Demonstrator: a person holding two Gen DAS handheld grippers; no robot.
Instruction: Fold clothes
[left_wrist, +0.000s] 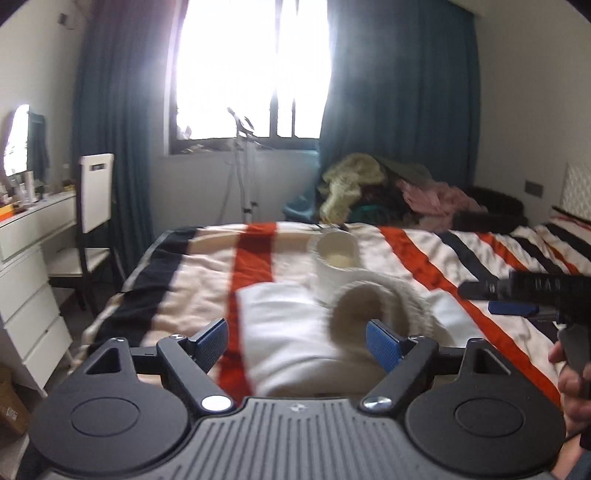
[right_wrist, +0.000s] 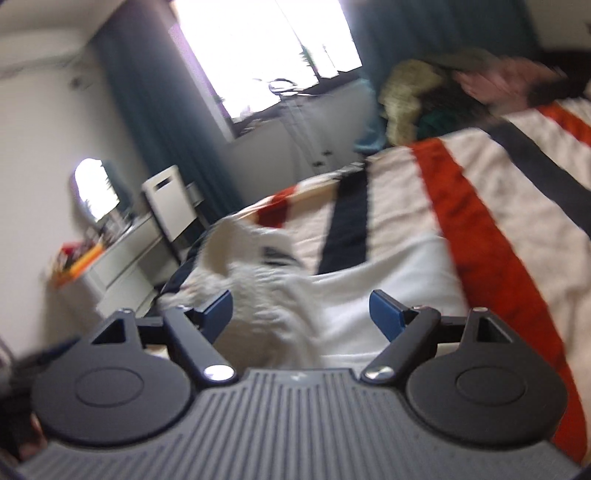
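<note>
A white knitted garment (left_wrist: 291, 325) lies on the striped bed cover (left_wrist: 192, 280), with a ribbed roll neck (left_wrist: 373, 306) standing up near its middle. My left gripper (left_wrist: 299, 341) is open just above the garment's near part and holds nothing. My right gripper (left_wrist: 517, 306) shows at the right edge of the left wrist view, over the bed. In the right wrist view the right gripper (right_wrist: 301, 310) is open above the same white garment (right_wrist: 369, 295), and the view is tilted and blurred.
A pile of mixed clothes (left_wrist: 388, 192) lies at the far end of the bed. A white dresser (left_wrist: 33, 266) and a white chair (left_wrist: 92, 214) stand to the left. A window with blue curtains (left_wrist: 110, 110) is behind. A stand (left_wrist: 243, 162) stands near the window.
</note>
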